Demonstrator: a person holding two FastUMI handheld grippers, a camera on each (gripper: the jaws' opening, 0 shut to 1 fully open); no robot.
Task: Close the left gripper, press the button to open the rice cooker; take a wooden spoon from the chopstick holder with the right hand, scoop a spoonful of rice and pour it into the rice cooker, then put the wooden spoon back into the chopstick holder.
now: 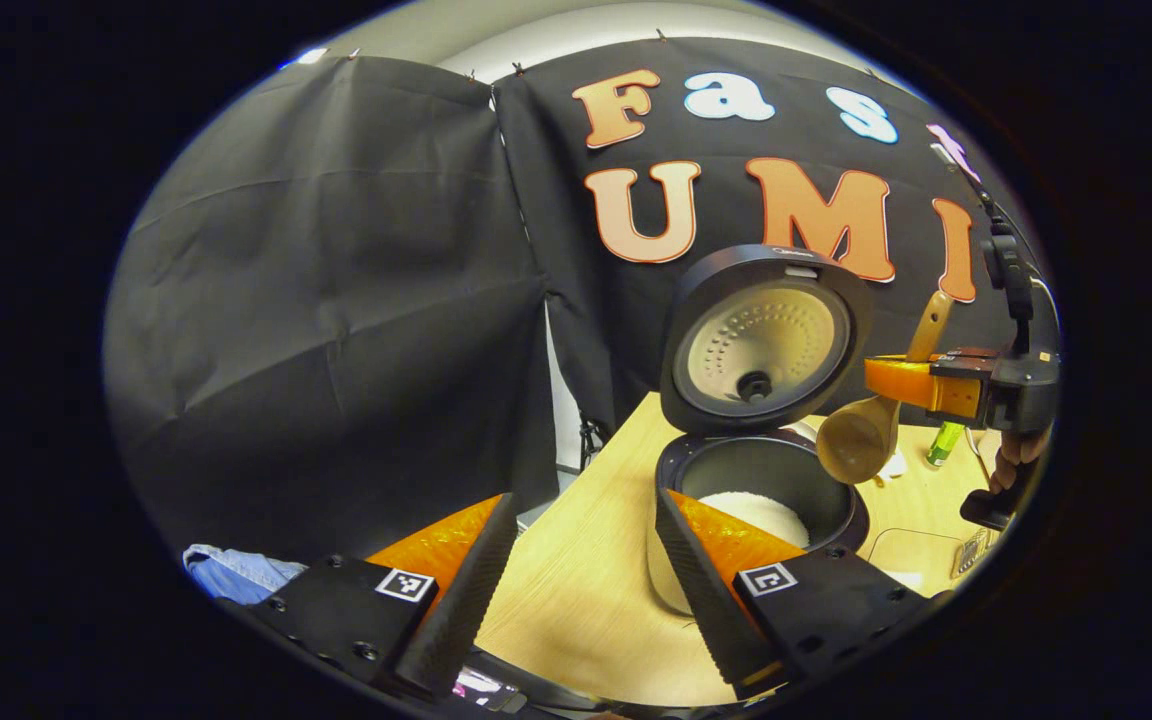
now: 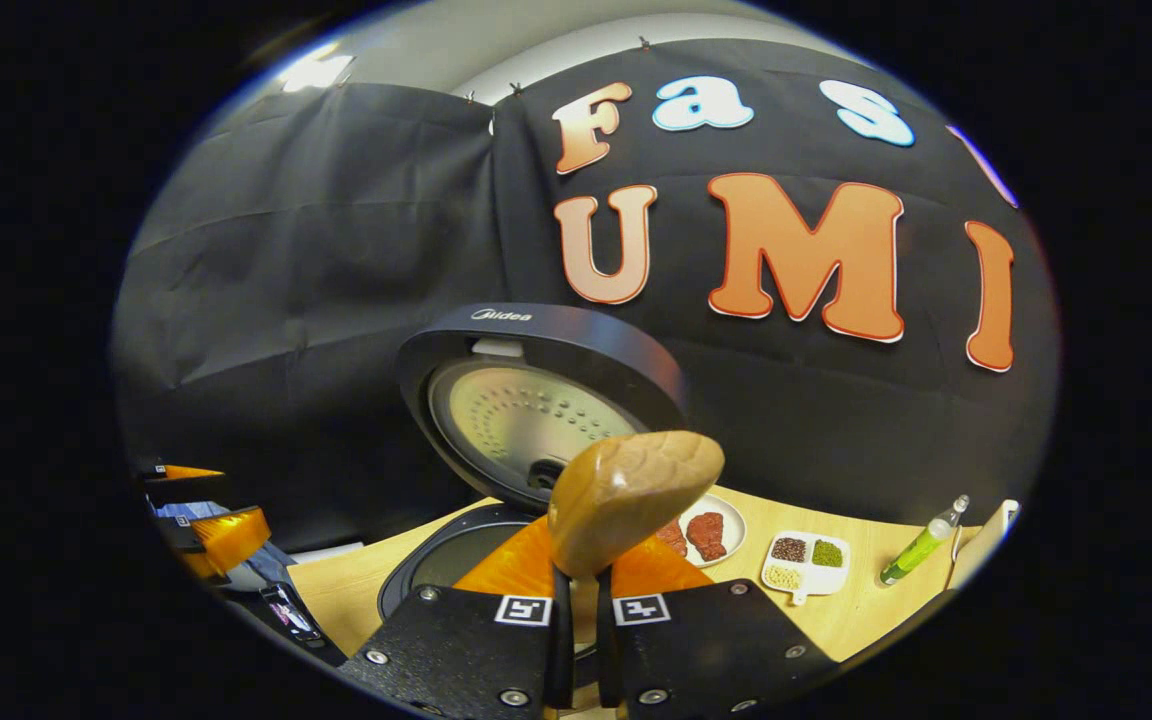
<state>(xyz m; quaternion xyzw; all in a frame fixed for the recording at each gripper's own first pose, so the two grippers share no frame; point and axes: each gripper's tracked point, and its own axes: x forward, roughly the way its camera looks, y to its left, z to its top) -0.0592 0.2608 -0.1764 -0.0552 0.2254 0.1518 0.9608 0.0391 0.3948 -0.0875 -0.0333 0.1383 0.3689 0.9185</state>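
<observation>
The black round rice cooker (image 1: 758,480) stood open on the pale wooden table (image 1: 576,580), its lid (image 1: 764,340) tipped up and back so the metal inner plate faced forward, and white rice (image 1: 758,515) lay in the pot. Just to the right of the pot's rim, in the left gripper view, the light-brown wooden spoon (image 1: 861,435) hung with its bowl low and its handle slanting up. The right gripper (image 1: 921,385) had both fingers clamped on that handle; in the right gripper view the handle end (image 2: 633,495) rose from between the pressed-together fingers, in front of the lid (image 2: 536,400). The left gripper (image 1: 576,560) hovered over the table's near side, its fingers wide apart and holding nothing. Beyond the cooker sat a white plate of red meat (image 2: 706,535), a white divided dish of grains (image 2: 804,562) and a green bottle (image 2: 921,545).
</observation>
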